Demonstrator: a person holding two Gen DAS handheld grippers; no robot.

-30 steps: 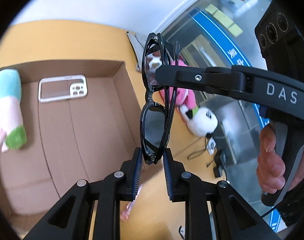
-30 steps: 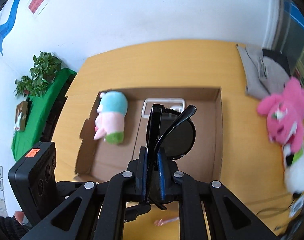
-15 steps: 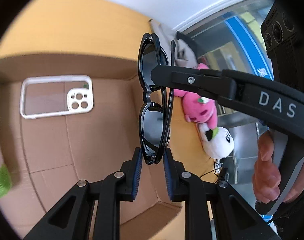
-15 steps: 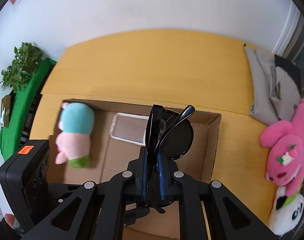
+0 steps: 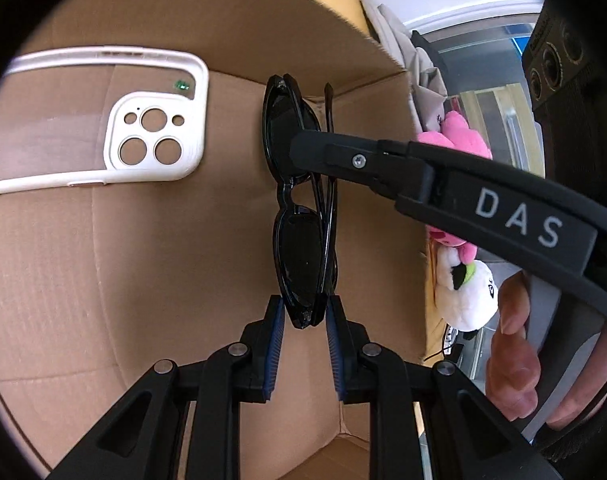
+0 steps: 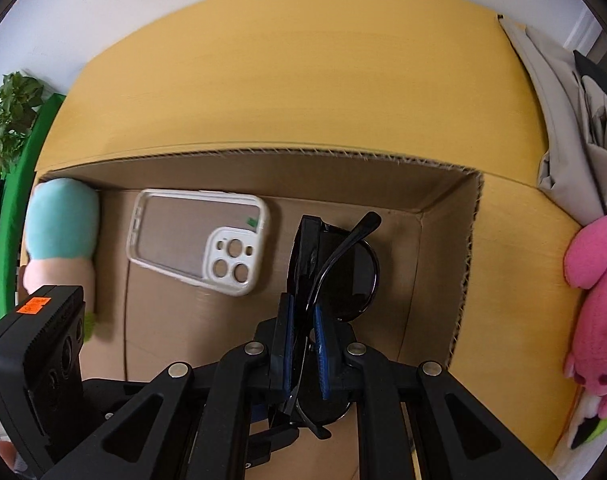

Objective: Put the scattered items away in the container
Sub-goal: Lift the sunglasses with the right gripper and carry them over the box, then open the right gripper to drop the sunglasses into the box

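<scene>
Left wrist view: the left gripper [image 5: 303, 320] reaches over the open cardboard box [image 5: 383, 92], and the lower end of a pair of folded black sunglasses [image 5: 303, 256] sits between its blue-padded jaws. A sliver of gap shows on each side of the frame, so whether the pads actually press the sunglasses cannot be told from here. The right gripper [image 5: 307, 152] comes in from the right, its arm marked "DAS", and its tip meets the upper lens. The sunglasses hang upright above the box floor, near the right wall. A white phone case [image 5: 151, 136] lies flat on the box floor to the left. Beyond the box wall, a pink plush toy [image 5: 463, 136] and a white panda plush [image 5: 467, 296] rest on the surface, with a grey cloth [image 5: 423, 64] farther back.

Right wrist view: the right gripper [image 6: 303, 344] has its jaws clenched on the folded sunglasses [image 6: 343, 280], one temple arm sticking up and to the right. The sunglasses are held over the right part of the cardboard box [image 6: 467, 272]. The phone case [image 6: 231, 264] lies on the box floor to the left, and a teal-and-pink plush [image 6: 63, 232] lies against the left end. The yellow surface [image 6: 303, 80] extends beyond the box; the pink plush toy [image 6: 595, 280] lies at the right, the grey cloth [image 6: 551, 92] behind it. The left gripper's camera housing [image 6: 39, 352] shows at lower left.
</scene>
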